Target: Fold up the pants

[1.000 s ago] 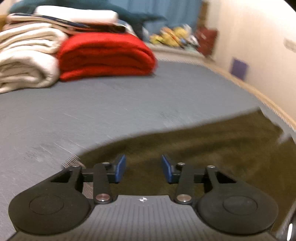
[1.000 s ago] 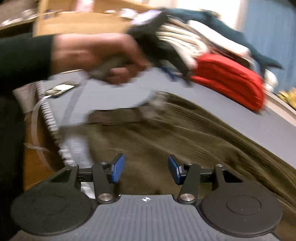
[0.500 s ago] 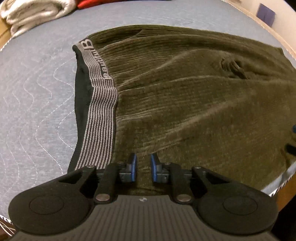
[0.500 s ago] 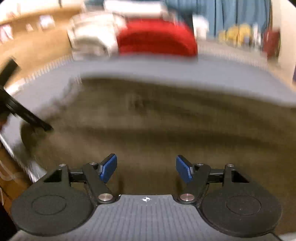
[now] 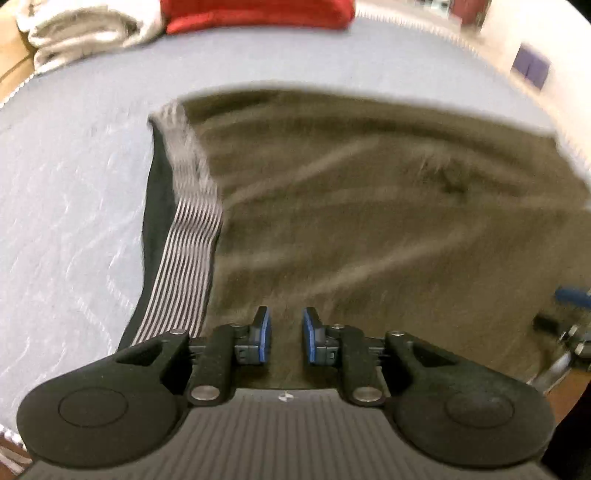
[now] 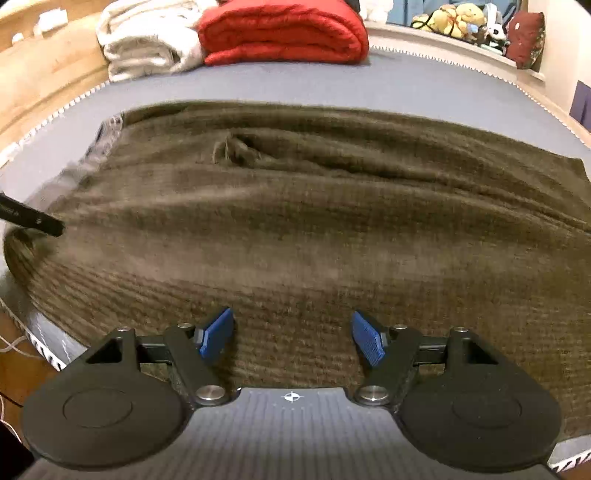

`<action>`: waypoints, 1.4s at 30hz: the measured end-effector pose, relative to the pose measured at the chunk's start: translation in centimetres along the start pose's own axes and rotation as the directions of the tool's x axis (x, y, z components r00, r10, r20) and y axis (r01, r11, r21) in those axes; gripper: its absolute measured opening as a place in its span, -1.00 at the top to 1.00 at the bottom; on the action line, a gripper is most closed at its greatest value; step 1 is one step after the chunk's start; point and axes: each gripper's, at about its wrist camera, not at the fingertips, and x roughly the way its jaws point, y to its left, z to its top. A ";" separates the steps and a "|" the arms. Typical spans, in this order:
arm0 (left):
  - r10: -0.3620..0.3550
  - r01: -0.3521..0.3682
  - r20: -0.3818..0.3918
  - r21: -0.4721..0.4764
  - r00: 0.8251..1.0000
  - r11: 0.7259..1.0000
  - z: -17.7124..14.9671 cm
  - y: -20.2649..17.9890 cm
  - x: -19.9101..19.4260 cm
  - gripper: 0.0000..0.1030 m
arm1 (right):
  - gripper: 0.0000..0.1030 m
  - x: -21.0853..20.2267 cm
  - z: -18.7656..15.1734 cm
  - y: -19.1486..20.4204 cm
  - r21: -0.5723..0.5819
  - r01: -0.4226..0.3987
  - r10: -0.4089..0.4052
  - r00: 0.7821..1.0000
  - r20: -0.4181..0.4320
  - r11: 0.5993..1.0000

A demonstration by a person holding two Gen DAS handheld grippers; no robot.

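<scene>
Olive-brown corduroy pants lie spread on the grey-blue quilted bed, with a striped grey waistband at their left end. My left gripper hovers over the near edge of the pants beside the waistband, its blue pads a narrow gap apart with nothing between them. My right gripper is wide open above the near edge of the pants, holding nothing. The left gripper's tip shows at the left of the right wrist view, touching the pants' near left corner.
A folded red blanket and white blankets are stacked at the far end of the bed. Plush toys sit on a ledge at the back right. The bed's near edge drops to the wooden floor.
The left gripper's pads have parted slightly and its view has pulled back a little from the pants. The right gripper's view has steadied over the pants, still wide open.
</scene>
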 end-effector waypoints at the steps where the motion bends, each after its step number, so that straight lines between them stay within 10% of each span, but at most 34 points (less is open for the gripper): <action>1: -0.017 0.017 0.032 -0.008 0.999 1.000 0.3 -0.1 -0.3 0.54 | -0.45 -0.3 0.1 -0.2 0.010 -0.009 0.008 1.000 0.016 1.000; 15: -0.055 0.083 0.280 -0.090 0.959 0.992 5.7 -0.2 2.8 0.52 | -0.54 0.8 2.8 -2.7 0.191 -0.040 0.002 0.981 0.195 0.981; 28: 0.060 -0.013 0.390 -0.123 0.919 0.992 10.6 4.3 7.1 0.52 | -0.55 7.0 4.1 -1.3 0.100 0.051 -0.059 0.995 0.083 0.994; 35: 0.159 -0.109 0.405 -0.143 0.901 0.984 15.9 5.6 11.4 -0.45 | -0.61 7.2 4.1 -1.1 0.091 0.053 -0.061 0.995 0.085 0.994; 42: 0.060 -0.113 0.326 0.147 0.944 0.983 18.7 4.1 15.5 -0.68 | -0.61 7.1 3.9 -1.2 0.097 0.041 -0.050 0.994 0.093 0.994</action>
